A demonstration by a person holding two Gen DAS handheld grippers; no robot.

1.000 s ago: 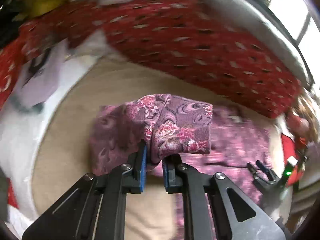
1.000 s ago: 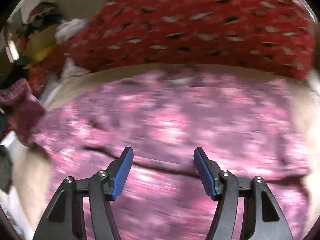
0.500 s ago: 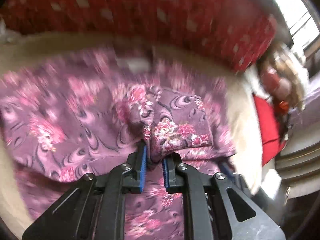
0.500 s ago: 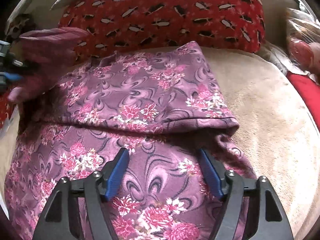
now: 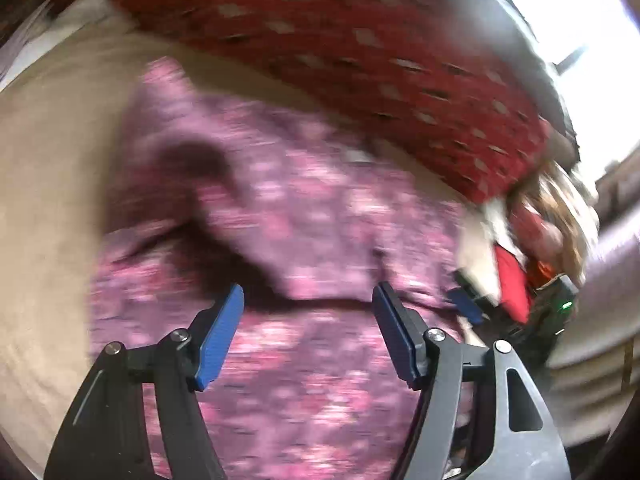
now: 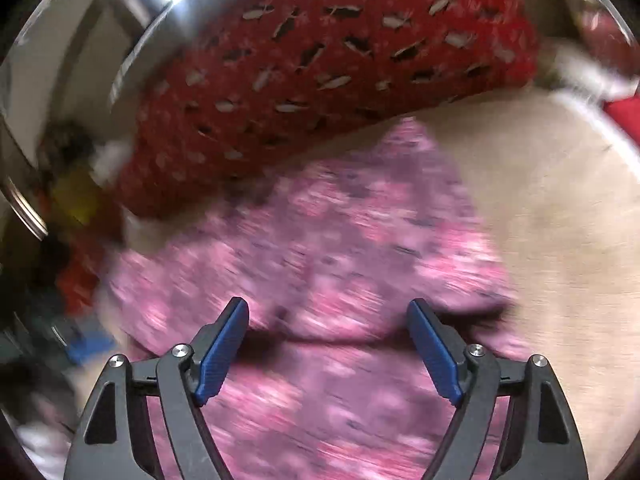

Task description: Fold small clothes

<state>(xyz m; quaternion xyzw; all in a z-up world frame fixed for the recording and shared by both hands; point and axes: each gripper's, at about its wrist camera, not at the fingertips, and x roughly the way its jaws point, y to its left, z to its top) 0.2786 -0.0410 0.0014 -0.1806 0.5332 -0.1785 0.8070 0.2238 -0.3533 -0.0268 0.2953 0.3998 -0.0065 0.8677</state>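
A purple floral garment lies on a beige surface, with one part folded over the rest. Both views are blurred by motion. My left gripper is open and empty, just above the folded edge. My right gripper is open and empty over the same garment, near the fold line. The right gripper also shows at the right edge of the left wrist view.
A red patterned cushion runs along the far side of the garment; it also shows in the right wrist view. Red and mixed items sit to the right. Clutter lies to the left. A bright window is far right.
My left gripper has opened and let go of the garment corner it carried across, which now lies folded over. Both grippers are moving; the right stayed open.
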